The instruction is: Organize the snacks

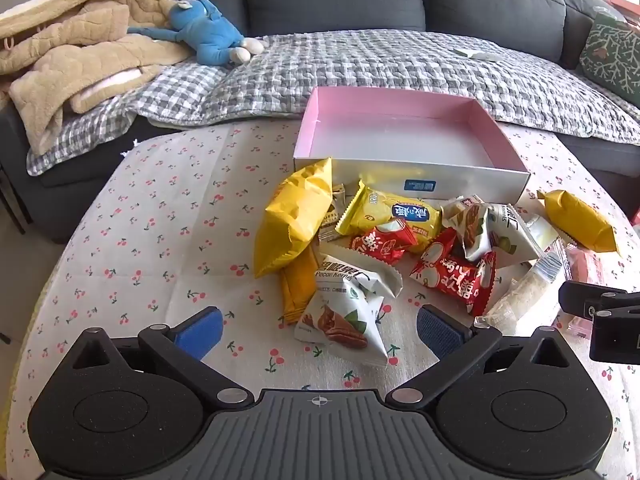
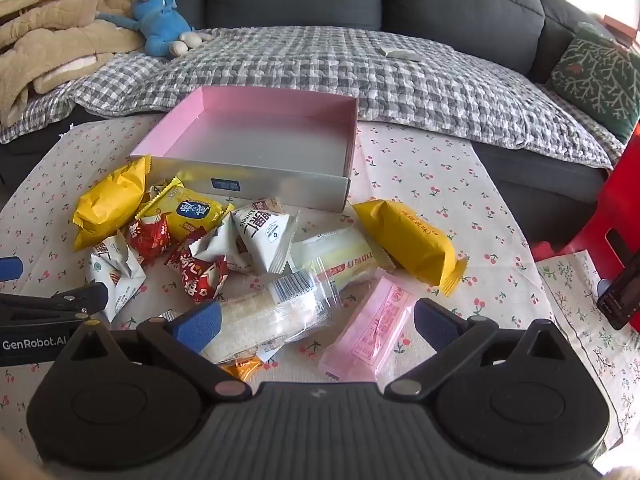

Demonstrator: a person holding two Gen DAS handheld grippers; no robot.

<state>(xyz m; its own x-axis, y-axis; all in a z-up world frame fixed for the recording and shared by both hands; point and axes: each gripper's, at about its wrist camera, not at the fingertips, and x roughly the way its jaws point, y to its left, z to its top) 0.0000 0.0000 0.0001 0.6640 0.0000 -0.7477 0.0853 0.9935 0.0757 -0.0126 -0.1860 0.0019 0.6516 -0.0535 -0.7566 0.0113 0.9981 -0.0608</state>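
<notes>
The snacks [image 1: 384,248] lie heaped on the table [image 1: 168,216], directly in front of the pink-lined box [image 1: 404,136], with one yellow packet [image 2: 412,240] lying apart to the right of the heap. The left claw [image 1: 320,330] stands wide over a pecan pouch [image 1: 340,320], gripping nothing. The right claw [image 2: 316,320] is likewise wide, above a clear wafer pack [image 2: 276,316] and a pink sachet [image 2: 372,332], holding neither.

We see a box [image 1: 408,152] pink inside and silvery white outside, beyond our jaws. The tablecloth [image 1: 168,216] is cream with small red cherries. Between our left jaws lies a white pecan packet [image 1: 340,320] (brown nuts, green leaf); past it, yellow packets [image 1: 294,216] and red ones [image 1: 456,276]. Between our right jaws lies a pale pink wrapper [image 2: 370,330].
</notes>
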